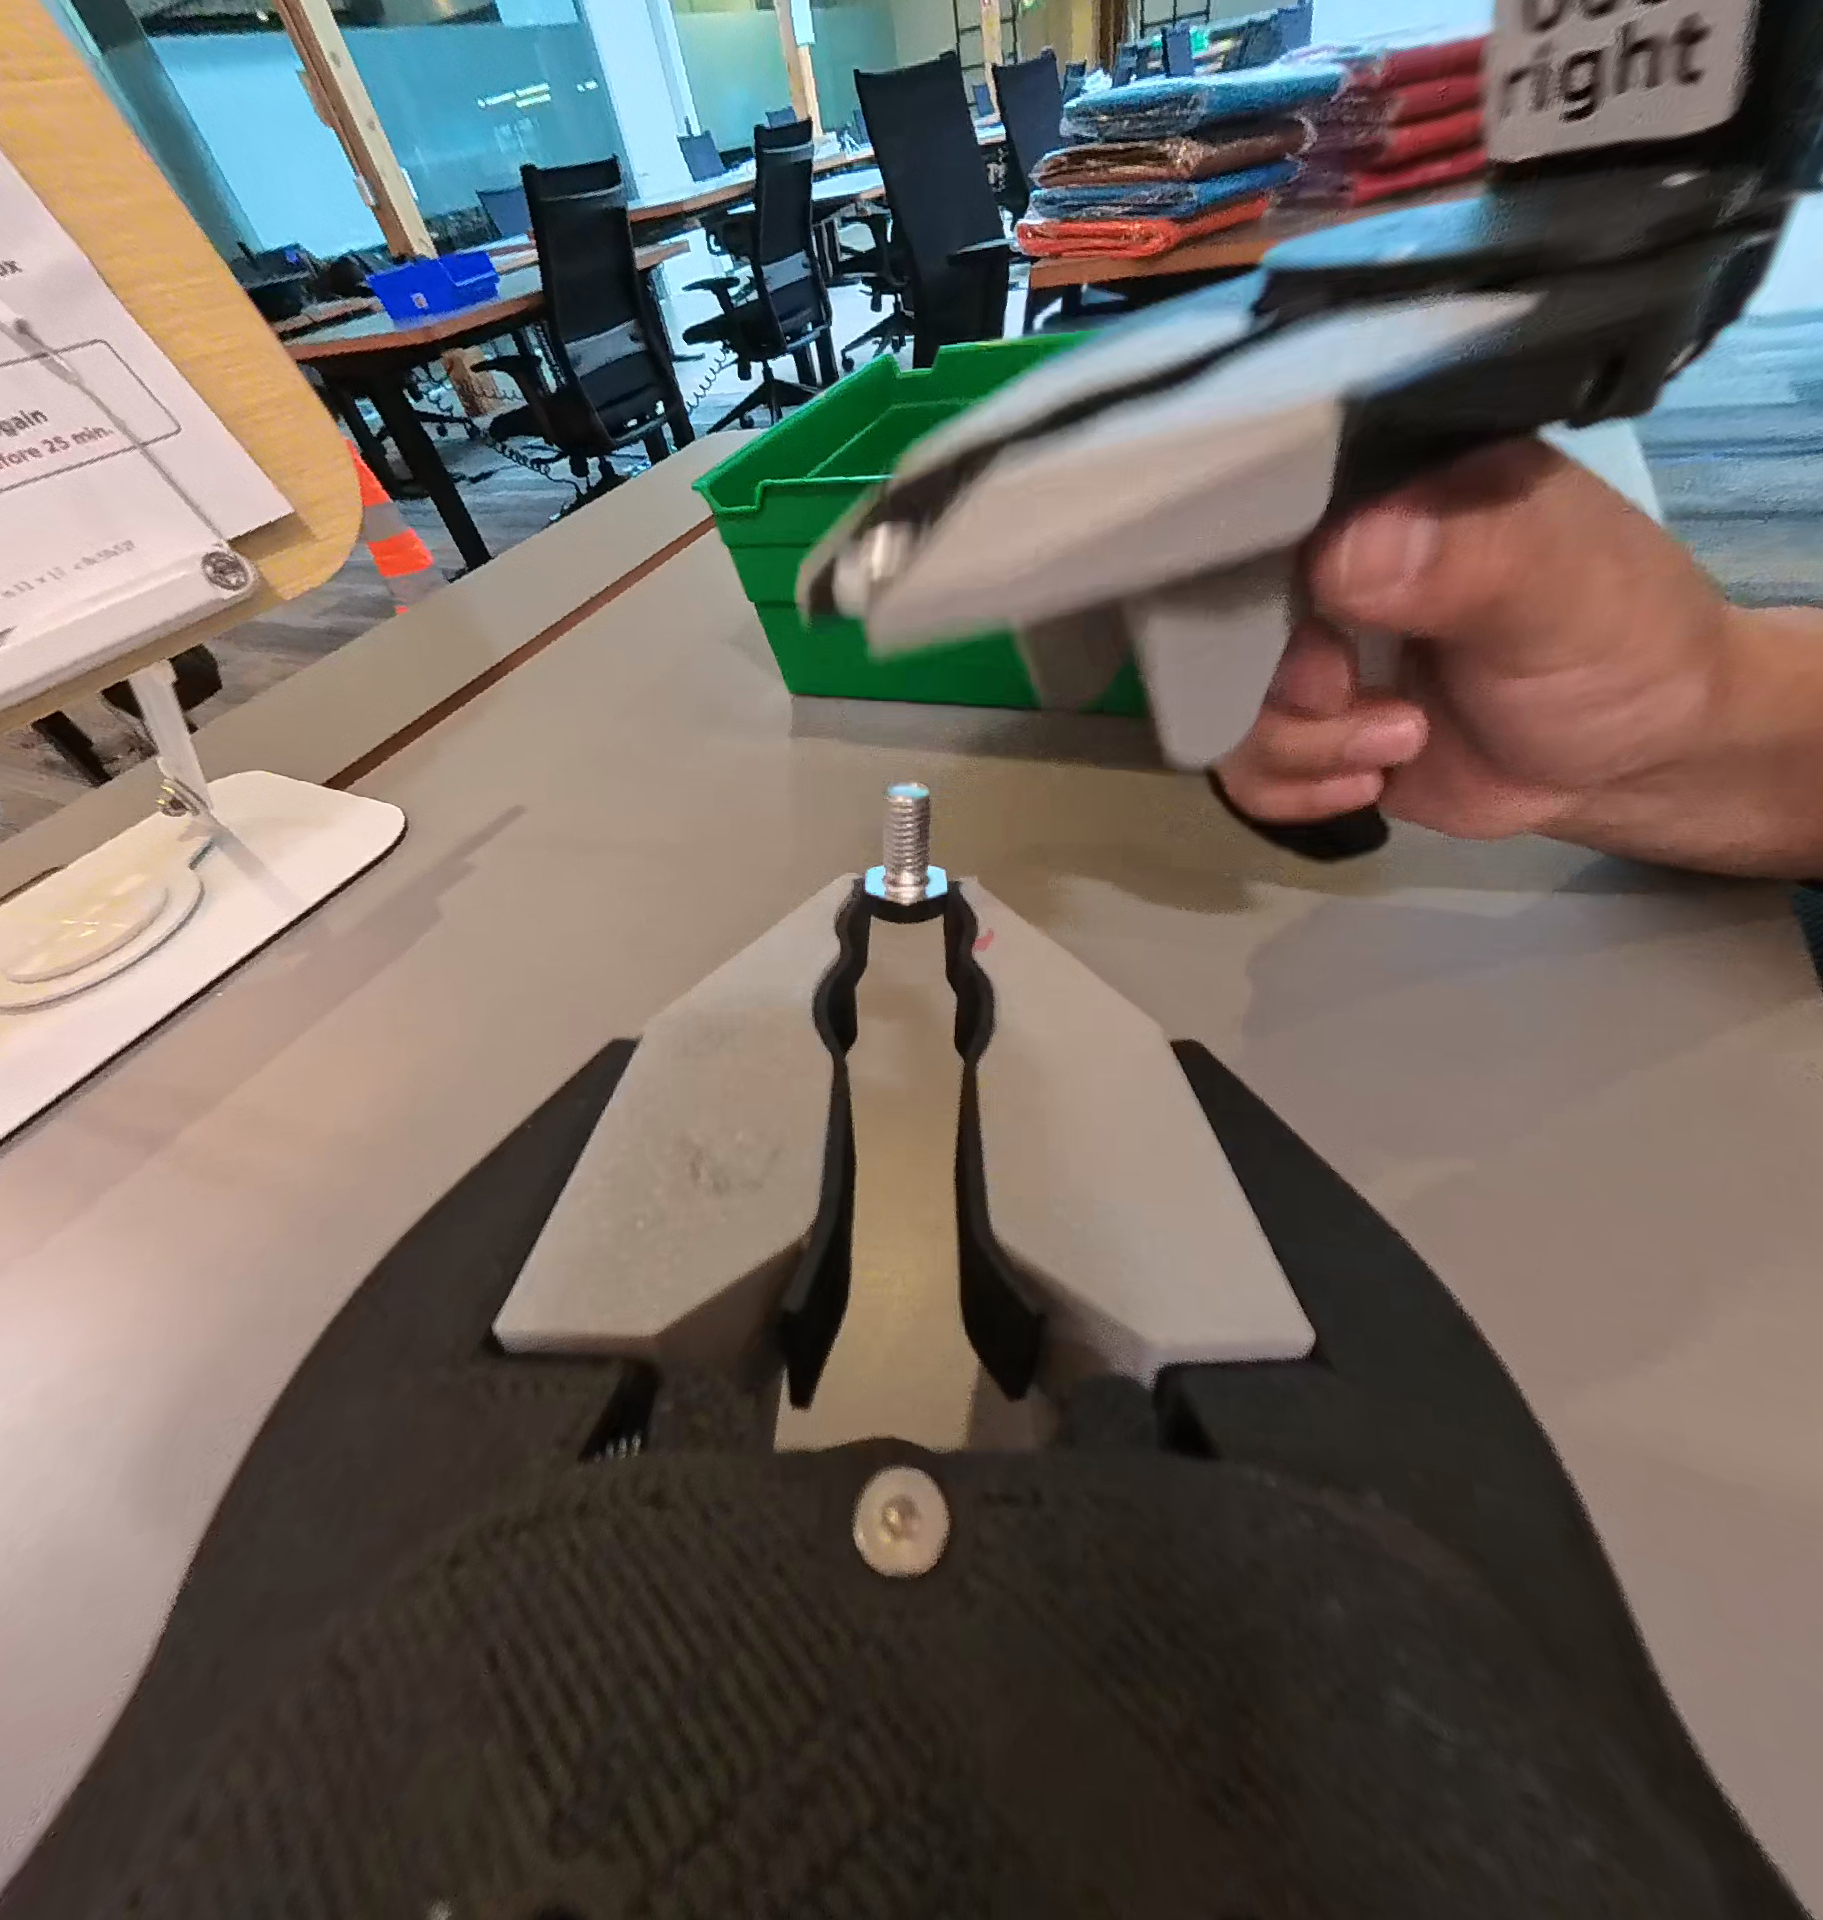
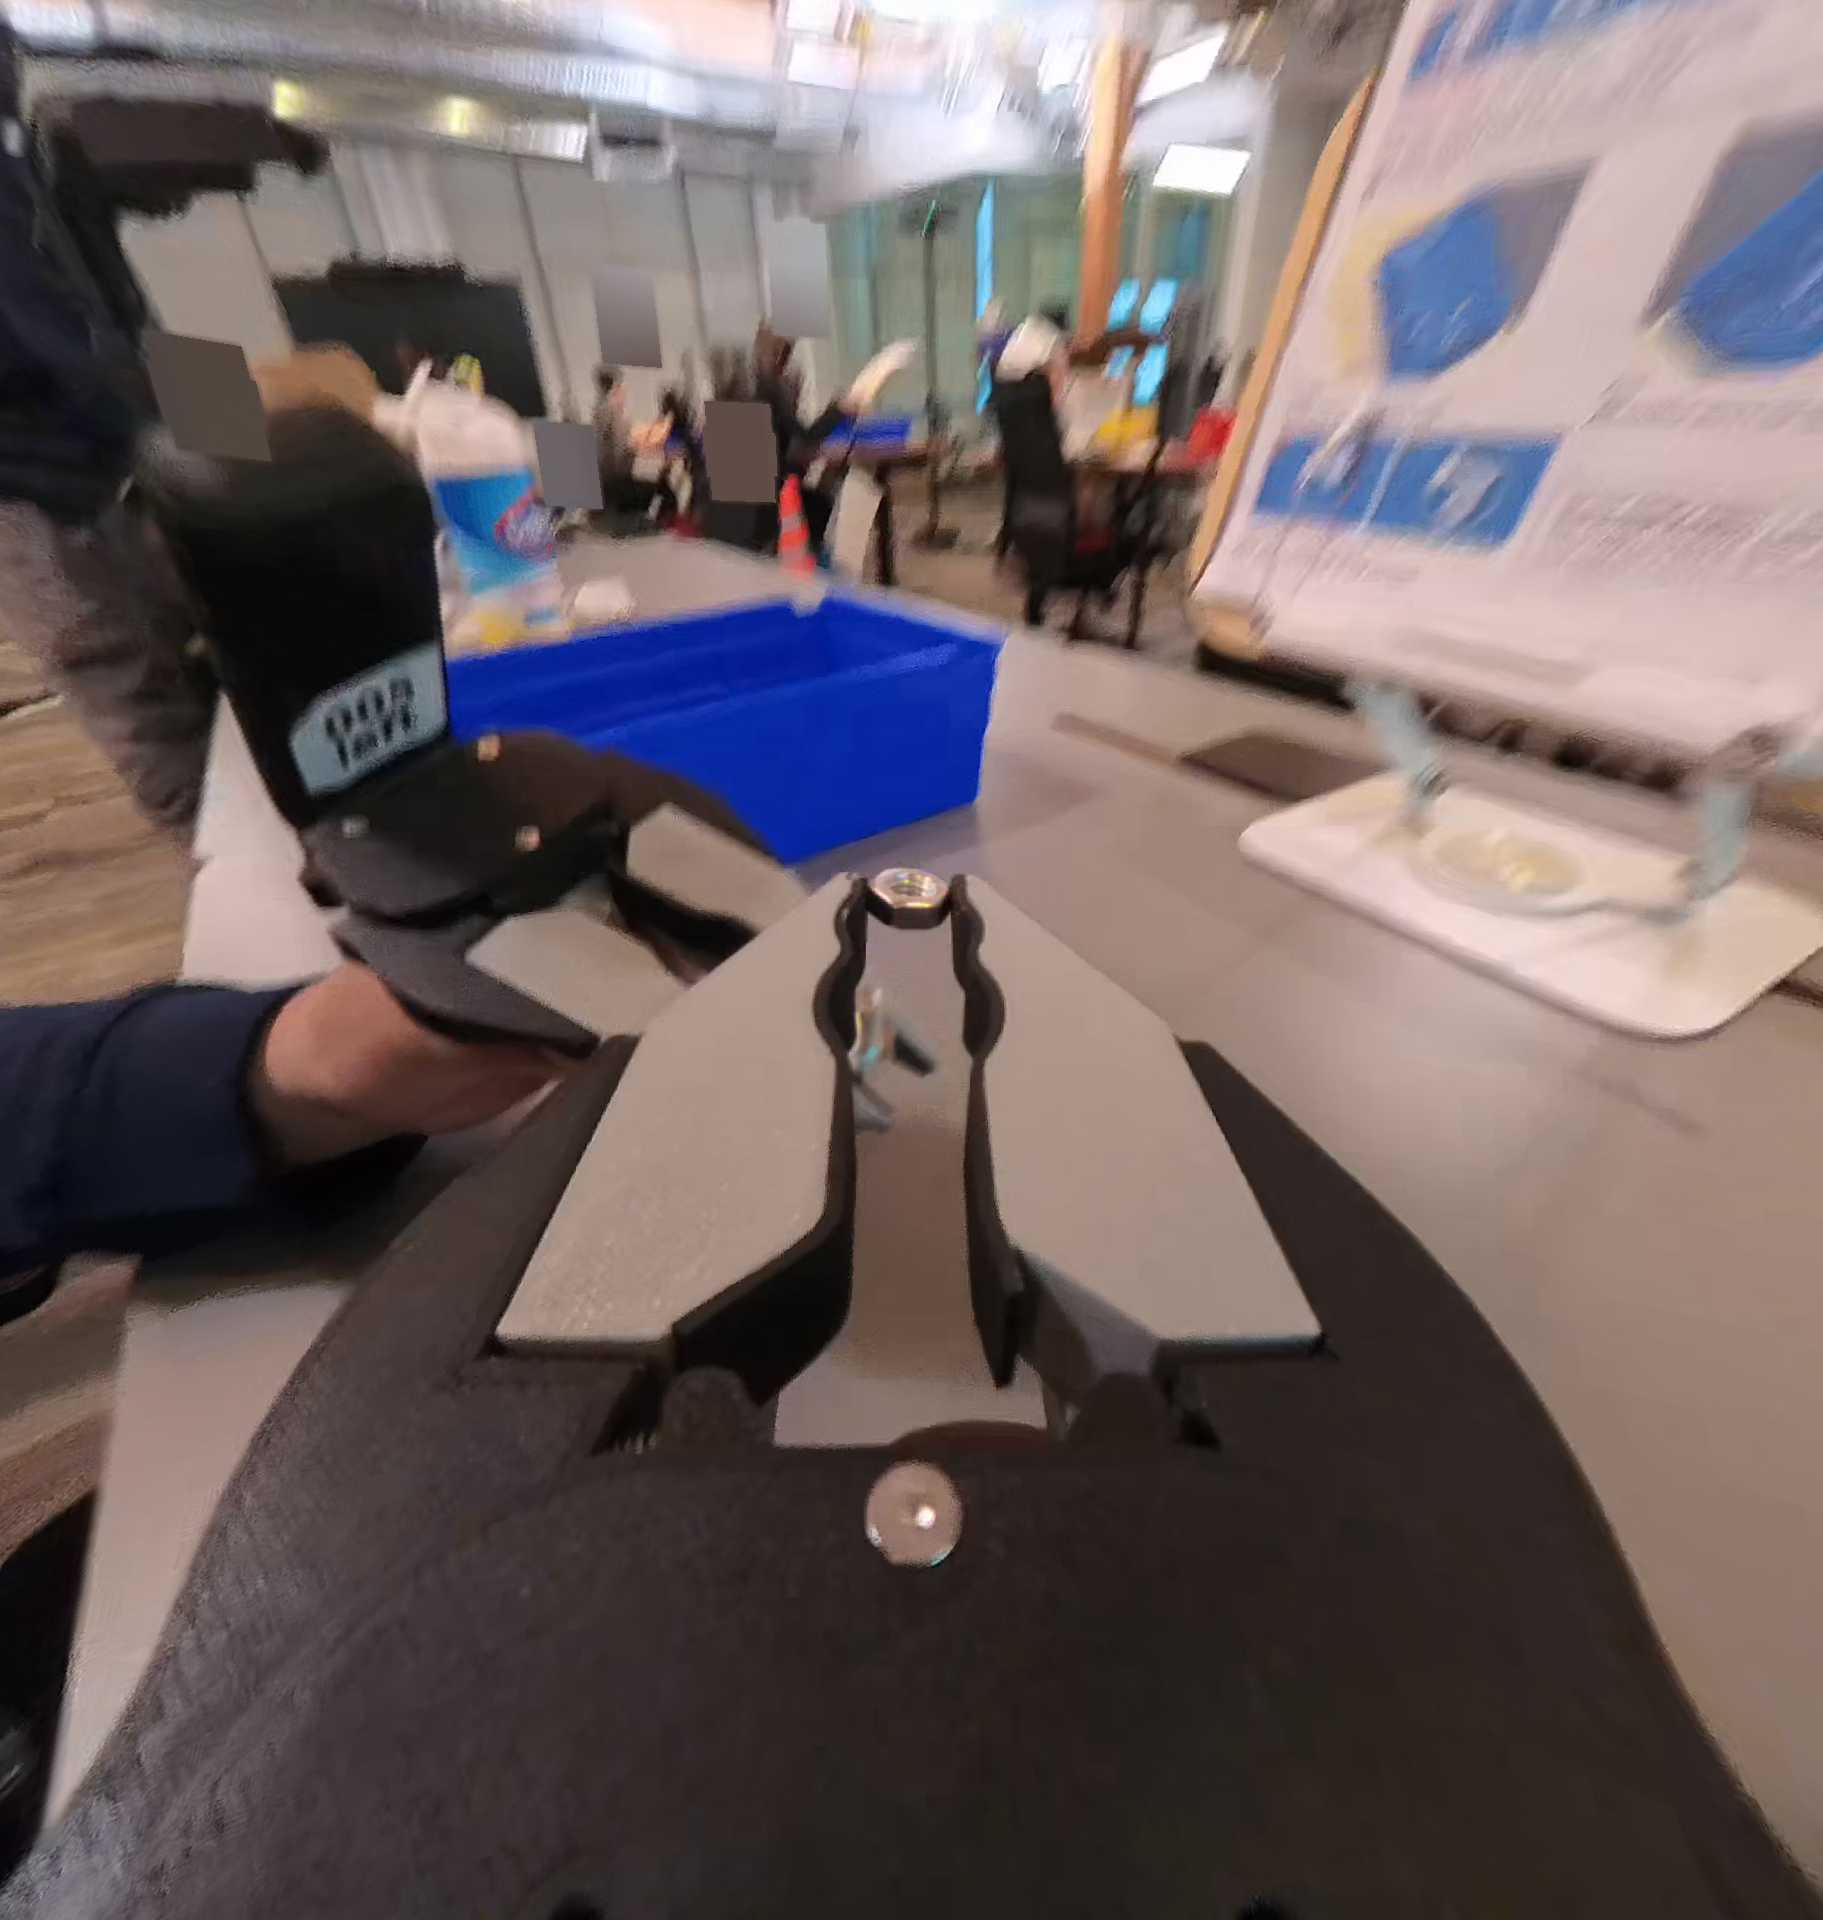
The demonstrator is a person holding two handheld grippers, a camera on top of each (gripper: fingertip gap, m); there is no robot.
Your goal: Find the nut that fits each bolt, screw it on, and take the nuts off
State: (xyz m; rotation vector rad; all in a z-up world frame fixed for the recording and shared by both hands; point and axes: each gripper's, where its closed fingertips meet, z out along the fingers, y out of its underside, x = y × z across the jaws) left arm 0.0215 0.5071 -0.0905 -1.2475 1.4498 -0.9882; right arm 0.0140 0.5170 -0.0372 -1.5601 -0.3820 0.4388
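Bolt stands upright, long axis vertical, threaded end up, head pinched at the tips of the left gripper just above the grey table. Nut sits clamped at the tips of the right gripper, bore facing up (blurred in the left view, up and right of the bolt, apart from it). Both grippers carry printed tags; a sign with text stands left. Green bin behind, blue bin in the right view.
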